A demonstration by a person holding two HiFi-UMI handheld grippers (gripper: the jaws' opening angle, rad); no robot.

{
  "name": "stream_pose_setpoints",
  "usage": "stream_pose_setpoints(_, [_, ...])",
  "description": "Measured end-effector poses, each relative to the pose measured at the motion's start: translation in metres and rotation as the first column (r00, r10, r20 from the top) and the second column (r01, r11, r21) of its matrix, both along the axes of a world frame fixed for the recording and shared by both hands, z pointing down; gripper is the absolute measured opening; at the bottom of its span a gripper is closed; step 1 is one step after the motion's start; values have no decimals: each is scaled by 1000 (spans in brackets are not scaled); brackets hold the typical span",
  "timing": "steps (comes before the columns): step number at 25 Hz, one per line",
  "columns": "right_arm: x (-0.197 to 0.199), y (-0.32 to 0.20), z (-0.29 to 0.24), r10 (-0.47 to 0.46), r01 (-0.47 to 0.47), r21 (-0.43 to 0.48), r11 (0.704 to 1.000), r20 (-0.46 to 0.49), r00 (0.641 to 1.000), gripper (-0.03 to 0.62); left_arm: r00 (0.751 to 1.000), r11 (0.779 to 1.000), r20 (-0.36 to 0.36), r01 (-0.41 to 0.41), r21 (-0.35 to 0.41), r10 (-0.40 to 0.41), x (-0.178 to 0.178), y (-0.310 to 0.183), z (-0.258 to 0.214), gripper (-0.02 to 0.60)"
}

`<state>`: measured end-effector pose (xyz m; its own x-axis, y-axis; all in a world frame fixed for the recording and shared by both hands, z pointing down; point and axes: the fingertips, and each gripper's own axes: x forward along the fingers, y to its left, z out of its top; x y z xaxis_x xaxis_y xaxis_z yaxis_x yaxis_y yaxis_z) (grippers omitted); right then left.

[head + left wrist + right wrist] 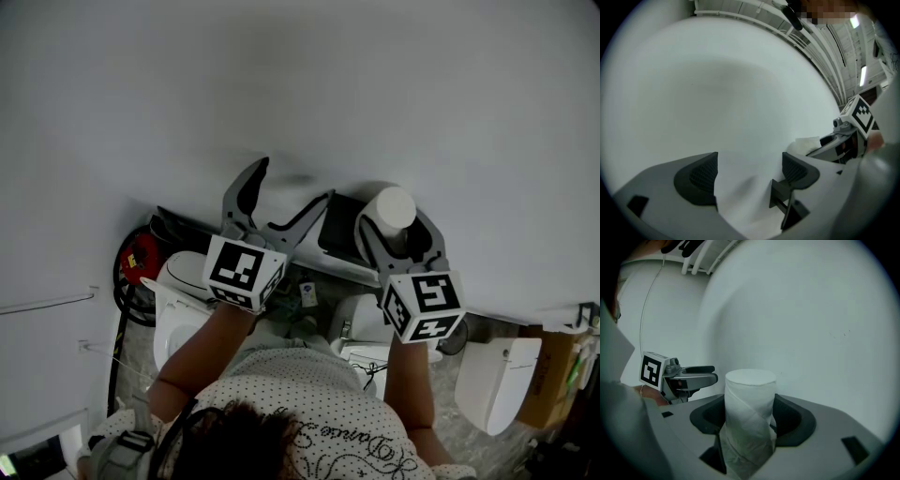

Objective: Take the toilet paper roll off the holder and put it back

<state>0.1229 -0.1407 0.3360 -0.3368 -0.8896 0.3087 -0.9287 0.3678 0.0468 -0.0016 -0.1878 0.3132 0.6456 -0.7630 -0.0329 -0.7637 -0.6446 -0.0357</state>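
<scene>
The white toilet paper roll (391, 206) stands upright between the jaws of my right gripper (394, 223), close to the pale wall. In the right gripper view both dark pads press the sides of the roll (749, 413), and its top rises above them. A dark holder (339, 227) is fixed to the wall just left of the roll. My left gripper (289, 192) is open beside that holder with nothing between its fingers. The left gripper view shows only wall between its pads (701, 177), with a dark bracket (785, 202) low by the right-hand jaw.
Far below are a white toilet (183, 291), a red object with black hose (139, 255), a white fixture (502, 375) and a brown box (553, 373). The person's dotted shirt (309, 403) fills the bottom of the head view. The pale wall (300, 94) spans everything ahead.
</scene>
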Motion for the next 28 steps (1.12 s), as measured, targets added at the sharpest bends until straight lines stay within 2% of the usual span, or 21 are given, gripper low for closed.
stream_pose_setpoints(28, [5, -2, -53, -47, 46, 88, 995, 10, 999, 295, 1000, 1000, 6, 0, 15, 0, -2, -2, -2, 413])
